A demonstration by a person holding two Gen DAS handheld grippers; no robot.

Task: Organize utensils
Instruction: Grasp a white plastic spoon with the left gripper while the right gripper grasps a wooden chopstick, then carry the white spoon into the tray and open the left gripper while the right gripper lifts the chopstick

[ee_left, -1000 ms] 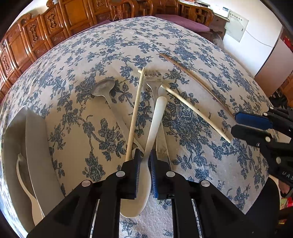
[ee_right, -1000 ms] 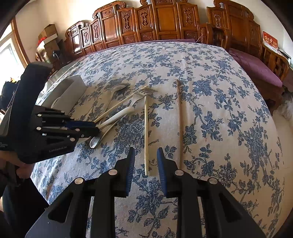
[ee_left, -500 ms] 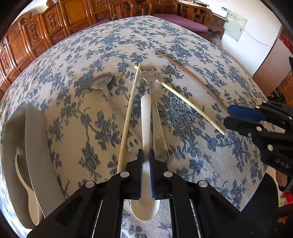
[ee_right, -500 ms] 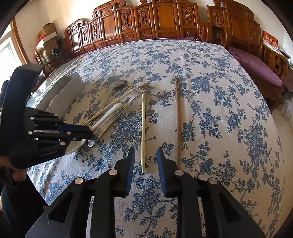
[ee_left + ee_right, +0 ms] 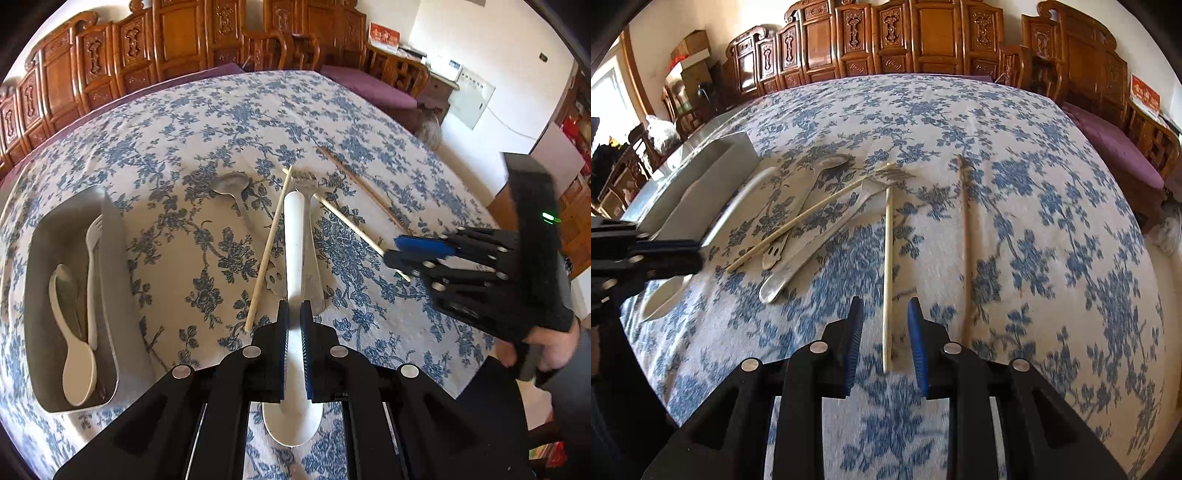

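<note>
Left claw is pinching the white plastic spoon by its handle, pads pressed tight on it, bowl end hanging near the camera, handle tip pointing out over the counter. From the right wrist view the spoon is sitting tilted, off the blue floral cloth. Right claw is hovering with pads spread partway, nothing between them touching; a pale chopstick is lying on the cloth in line with the gap, its near end just between the fingertips. A darker wooden chopstick is lying just right of it, roughly parallel. Further out a metal fork, a metal spoon and another pale chopstick are lying crossed in a pile. The grey tray is sitting at the counter's left, holding a white spoon and a white fork. A person's hand is gripping the right claw's handle.
</note>
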